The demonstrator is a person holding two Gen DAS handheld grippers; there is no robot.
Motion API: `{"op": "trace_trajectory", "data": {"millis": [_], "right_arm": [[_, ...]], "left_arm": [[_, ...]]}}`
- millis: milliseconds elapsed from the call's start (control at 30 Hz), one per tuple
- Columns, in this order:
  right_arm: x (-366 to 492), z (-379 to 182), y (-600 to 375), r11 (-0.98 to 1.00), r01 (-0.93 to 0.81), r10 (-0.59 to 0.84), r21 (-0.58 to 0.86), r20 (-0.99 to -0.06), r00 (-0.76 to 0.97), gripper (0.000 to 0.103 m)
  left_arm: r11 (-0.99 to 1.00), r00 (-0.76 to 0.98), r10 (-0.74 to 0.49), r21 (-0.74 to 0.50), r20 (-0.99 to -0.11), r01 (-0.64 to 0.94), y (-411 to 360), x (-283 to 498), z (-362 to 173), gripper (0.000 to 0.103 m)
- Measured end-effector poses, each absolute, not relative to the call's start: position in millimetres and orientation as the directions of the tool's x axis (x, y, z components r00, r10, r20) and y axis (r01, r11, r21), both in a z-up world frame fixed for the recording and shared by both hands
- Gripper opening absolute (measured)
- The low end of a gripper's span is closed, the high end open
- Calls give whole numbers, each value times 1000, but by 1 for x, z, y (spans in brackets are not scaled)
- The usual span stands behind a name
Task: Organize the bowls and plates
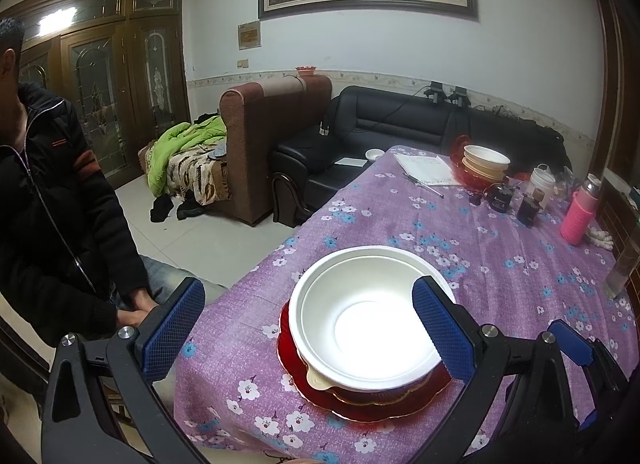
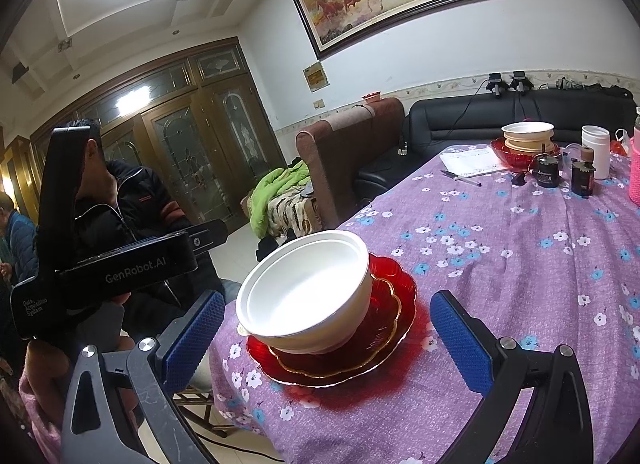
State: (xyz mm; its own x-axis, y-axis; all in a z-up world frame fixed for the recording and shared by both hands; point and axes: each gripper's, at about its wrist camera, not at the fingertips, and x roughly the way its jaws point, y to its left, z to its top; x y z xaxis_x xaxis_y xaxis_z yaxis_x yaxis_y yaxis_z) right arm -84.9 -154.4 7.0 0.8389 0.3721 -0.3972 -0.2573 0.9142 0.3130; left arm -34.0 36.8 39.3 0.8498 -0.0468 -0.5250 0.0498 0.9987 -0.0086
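Note:
A white bowl (image 1: 368, 320) sits on a stack of red plates (image 1: 360, 400) near the table's near-left corner; a cream dish edge (image 1: 316, 378) shows under it. My left gripper (image 1: 308, 330) is open above the stack, its right finger over the bowl's right rim. In the right wrist view the same bowl (image 2: 308, 288) tilts on the red plates (image 2: 360, 348), and my right gripper (image 2: 328, 334) is open, low in front of the stack. A second stack of white and cream bowls in a red dish (image 1: 482, 164) (image 2: 526, 140) stands at the far end.
The purple floral tablecloth (image 1: 500, 264) covers the table. At the far right stand dark jars (image 2: 548, 172), a white cup (image 2: 596, 150), a pink bottle (image 1: 578, 212), papers and a pen (image 2: 472, 164). A man in a black jacket (image 1: 52, 200) sits left. Sofas stand behind.

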Motion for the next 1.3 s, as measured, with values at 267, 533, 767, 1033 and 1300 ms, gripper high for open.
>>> {"op": "trace_trajectory", "data": {"millis": [267, 533, 767, 1033, 1300], "right_arm": [[-86, 7, -158, 913, -255, 372, 319, -392, 841, 103], [-86, 6, -159, 913, -255, 373, 319, -394, 840, 103], [-84, 3, -159, 913, -254, 373, 319, -401, 837, 103], [-83, 2, -157, 911, -258, 380, 323, -406, 831, 103], [-83, 2, -157, 909, -261, 383, 324, -406, 830, 103]], "left_arm": [[998, 847, -51, -7, -530, 56, 36, -34, 38, 103], [998, 847, -50, -6, -529, 55, 36, -35, 38, 103], [998, 845, -49, -4, -533, 55, 36, -33, 37, 103], [998, 837, -59, -13, -544, 62, 39, -30, 36, 103], [997, 836, -66, -14, -545, 70, 40, -30, 36, 103]]}}
